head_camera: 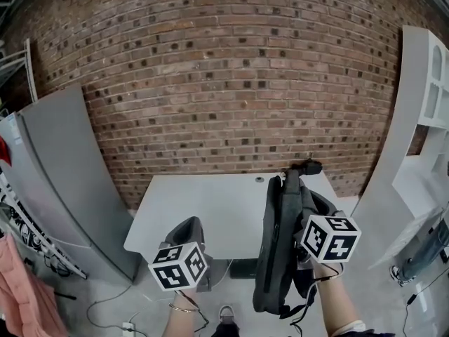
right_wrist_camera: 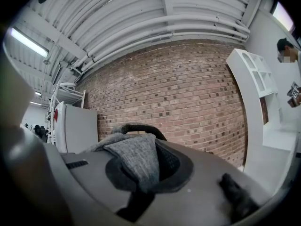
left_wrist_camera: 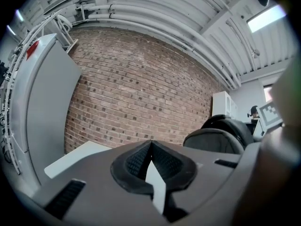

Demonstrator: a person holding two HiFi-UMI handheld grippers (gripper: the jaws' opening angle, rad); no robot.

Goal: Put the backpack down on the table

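A dark grey backpack (head_camera: pixel 279 248) hangs upright in front of the near right corner of the white table (head_camera: pixel 210 209). My right gripper (head_camera: pixel 312 213) is shut on the grey fabric (right_wrist_camera: pixel 136 166) near the backpack's top, and the black carry handle (right_wrist_camera: pixel 138 126) arches just beyond the jaws. My left gripper (head_camera: pixel 188 232) is held low at the table's near edge, left of the backpack, with its jaws shut and nothing between them (left_wrist_camera: pixel 150 144). The left gripper view shows the backpack (left_wrist_camera: pixel 221 135) off to the right and the table's corner (left_wrist_camera: pixel 70 159) ahead.
A brick wall (head_camera: pixel 231 83) stands behind the table. A tall grey cabinet (head_camera: pixel 63 174) is at the left and a white shelf unit (head_camera: pixel 421 118) at the right. Cables and pink cloth (head_camera: pixel 21 286) lie low at the left. A person (right_wrist_camera: pixel 287 48) stands by the shelves.
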